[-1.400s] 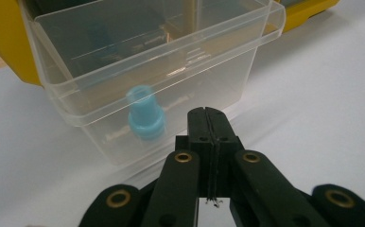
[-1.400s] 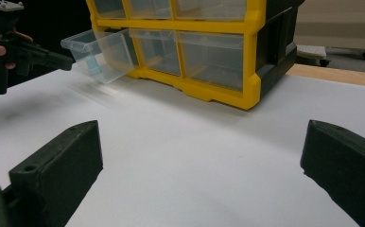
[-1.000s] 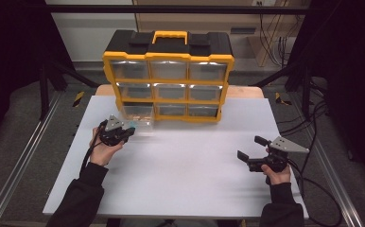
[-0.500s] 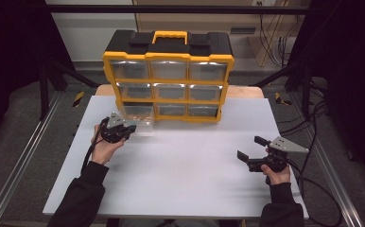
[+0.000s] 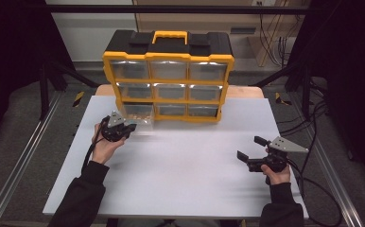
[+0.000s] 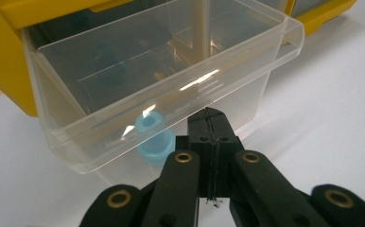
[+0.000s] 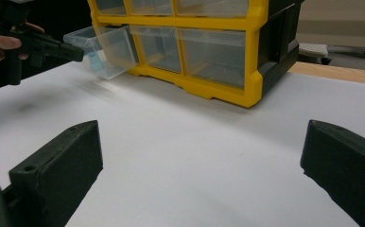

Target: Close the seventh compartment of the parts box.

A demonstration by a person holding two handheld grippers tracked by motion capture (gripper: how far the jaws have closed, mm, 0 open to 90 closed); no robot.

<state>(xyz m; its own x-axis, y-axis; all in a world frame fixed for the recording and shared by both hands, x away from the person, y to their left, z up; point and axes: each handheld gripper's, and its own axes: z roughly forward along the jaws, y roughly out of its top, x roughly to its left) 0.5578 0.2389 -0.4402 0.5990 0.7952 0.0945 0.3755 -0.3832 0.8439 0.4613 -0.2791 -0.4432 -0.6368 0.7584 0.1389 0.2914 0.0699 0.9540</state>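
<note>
A yellow and black organizer [image 5: 169,78] with three rows of clear drawers is seen standing at the far side of the white table [image 5: 185,165]. Its bottom-left drawer [image 5: 140,116] is pulled out toward the person. The long axis of the drawer runs from the cabinet toward the near edge of the table, and its open front end points at the left gripper [image 5: 126,130].

In the left gripper view, the left gripper [image 6: 208,123] is placed directly in front of the drawer [image 6: 157,90], with the jaw tips at the front wall, just under the lip. The jaws are pressed together, with no gap between them; whether the thin lip is pinched cannot be told. A small light-blue cap-like piece [image 6: 153,137] is seen through the clear wall, near the front of the drawer.

The right gripper [image 5: 251,153] is held low over the table at the right side, well apart from the organizer. In the right gripper view its jaws are spread wide, and nothing is held between them.
</note>
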